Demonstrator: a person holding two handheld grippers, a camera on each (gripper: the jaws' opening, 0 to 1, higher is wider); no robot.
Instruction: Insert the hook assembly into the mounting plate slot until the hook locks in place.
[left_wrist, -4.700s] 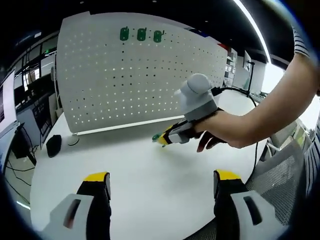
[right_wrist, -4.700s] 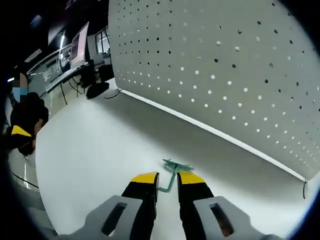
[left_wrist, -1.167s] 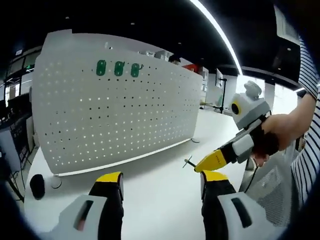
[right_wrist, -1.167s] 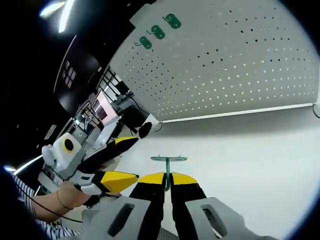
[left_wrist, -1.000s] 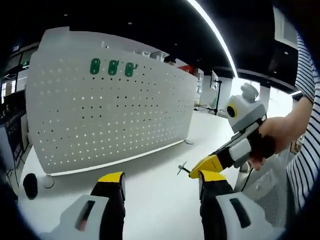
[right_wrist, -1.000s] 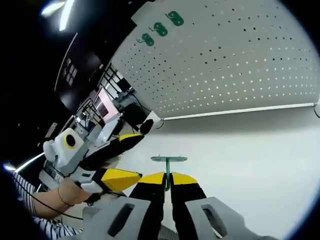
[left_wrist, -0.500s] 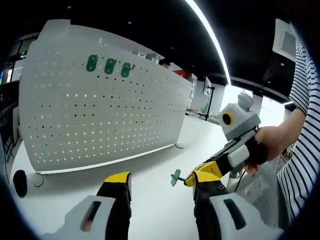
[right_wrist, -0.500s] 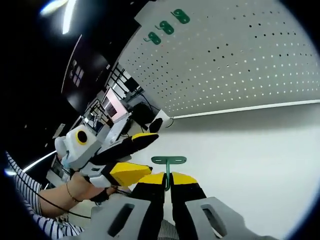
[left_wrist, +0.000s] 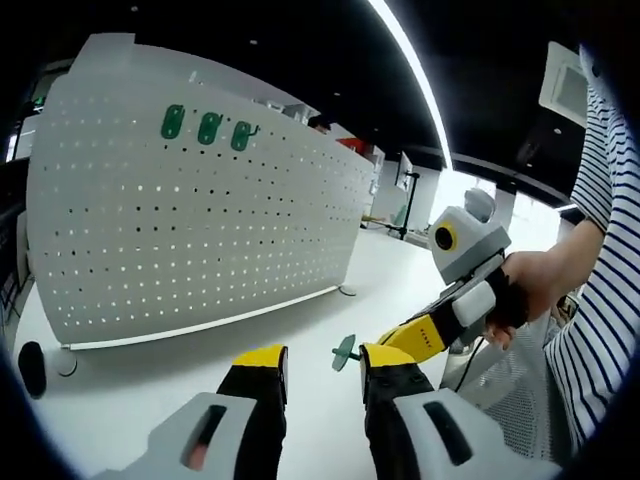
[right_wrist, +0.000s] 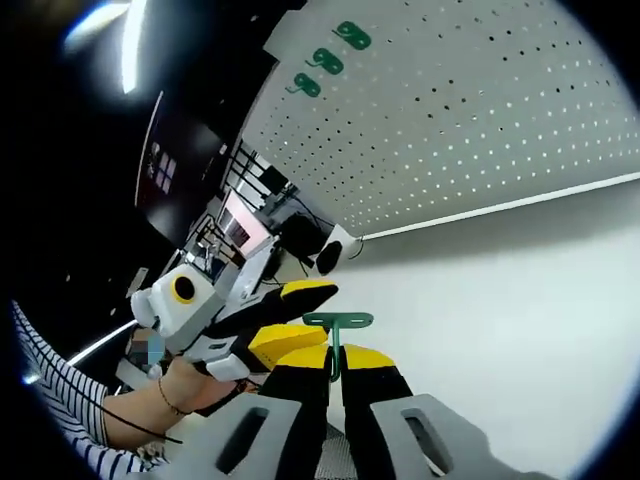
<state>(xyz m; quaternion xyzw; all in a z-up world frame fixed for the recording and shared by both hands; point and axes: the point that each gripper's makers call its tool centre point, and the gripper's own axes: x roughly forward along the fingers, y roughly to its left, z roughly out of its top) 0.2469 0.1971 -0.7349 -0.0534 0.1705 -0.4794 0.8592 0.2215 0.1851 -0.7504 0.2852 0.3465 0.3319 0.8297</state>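
The white pegboard (left_wrist: 190, 210) stands upright along the far edge of the desk (left_wrist: 150, 385), well apart from both of my tools, with three green hooks (left_wrist: 207, 128) already seated in a row near its top left corner. From my right gripper view the same board (right_wrist: 480, 120) rises ahead and above, its hooks (right_wrist: 327, 60) far up the panel. My right gripper (right_wrist: 334, 357) is clamped on the stem of the green hook assembly (right_wrist: 337, 322), whose long axis runs forward along the jaws, its flat crossbar leading toward the board. My left gripper (left_wrist: 323, 368) is spread wide and grasping nothing; the hook's plate (left_wrist: 345, 351) sits just between its tips, with the right tool (left_wrist: 415, 338) reaching in from the side. I judge the right hand the nearer one to make the insertion, travelling up and forward to a free hole.
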